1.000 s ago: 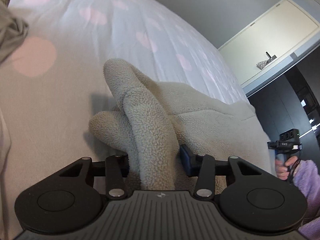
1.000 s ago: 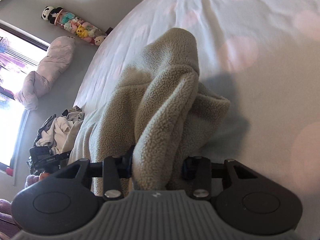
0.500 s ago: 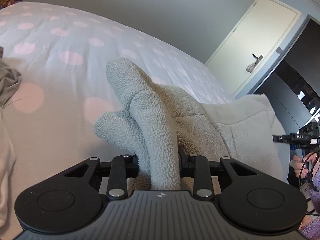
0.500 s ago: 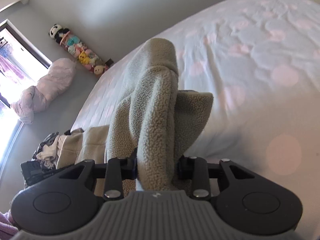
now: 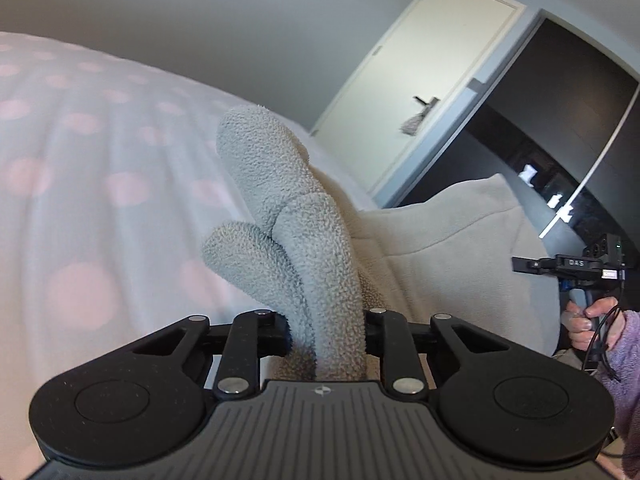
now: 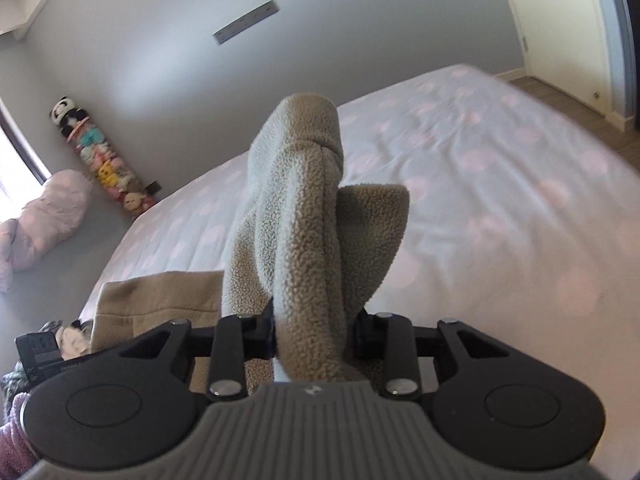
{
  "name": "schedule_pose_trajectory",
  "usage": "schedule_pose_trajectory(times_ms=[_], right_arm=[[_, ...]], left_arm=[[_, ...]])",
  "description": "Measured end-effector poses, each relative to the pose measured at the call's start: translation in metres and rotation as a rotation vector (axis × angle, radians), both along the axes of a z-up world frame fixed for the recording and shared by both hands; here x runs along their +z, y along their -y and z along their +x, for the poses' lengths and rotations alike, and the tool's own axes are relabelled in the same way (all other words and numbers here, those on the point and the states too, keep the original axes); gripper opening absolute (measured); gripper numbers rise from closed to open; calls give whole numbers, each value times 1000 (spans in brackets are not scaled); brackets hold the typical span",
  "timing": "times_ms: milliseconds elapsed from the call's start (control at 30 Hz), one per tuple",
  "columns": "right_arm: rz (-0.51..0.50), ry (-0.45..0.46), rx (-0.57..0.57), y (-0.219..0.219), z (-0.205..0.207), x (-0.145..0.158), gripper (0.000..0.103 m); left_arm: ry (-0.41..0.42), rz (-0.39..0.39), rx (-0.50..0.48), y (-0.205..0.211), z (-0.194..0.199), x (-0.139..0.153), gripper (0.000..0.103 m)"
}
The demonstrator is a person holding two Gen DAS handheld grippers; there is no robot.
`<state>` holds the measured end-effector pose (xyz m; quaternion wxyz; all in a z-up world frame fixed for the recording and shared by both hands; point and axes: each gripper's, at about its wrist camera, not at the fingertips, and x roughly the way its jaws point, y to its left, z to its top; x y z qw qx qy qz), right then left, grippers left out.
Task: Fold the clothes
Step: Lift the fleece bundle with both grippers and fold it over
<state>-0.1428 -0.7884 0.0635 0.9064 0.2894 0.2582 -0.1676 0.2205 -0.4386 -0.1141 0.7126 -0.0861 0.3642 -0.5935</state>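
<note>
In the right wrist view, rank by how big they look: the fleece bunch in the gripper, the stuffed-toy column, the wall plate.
1. Fleece garment, clamped in the right gripper; nearness inflates it.
2. Stuffed-toy column.
3. Wall plate, smallest.
</note>
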Motion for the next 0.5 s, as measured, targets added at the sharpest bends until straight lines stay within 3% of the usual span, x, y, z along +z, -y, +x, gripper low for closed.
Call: schedule_pose_trajectory(times_ms=[167, 333, 500], right_arm=[[-85, -41, -43, 73, 5, 27, 34], [-136, -106, -82, 148, 12, 32, 34], [-179, -157, -163, 217, 15, 28, 34]], left_arm=[[-30, -7, -53, 104, 9, -11, 20], [-95, -25, -61, 185, 20, -32, 19], [-92, -22, -110, 253, 6, -37, 19]])
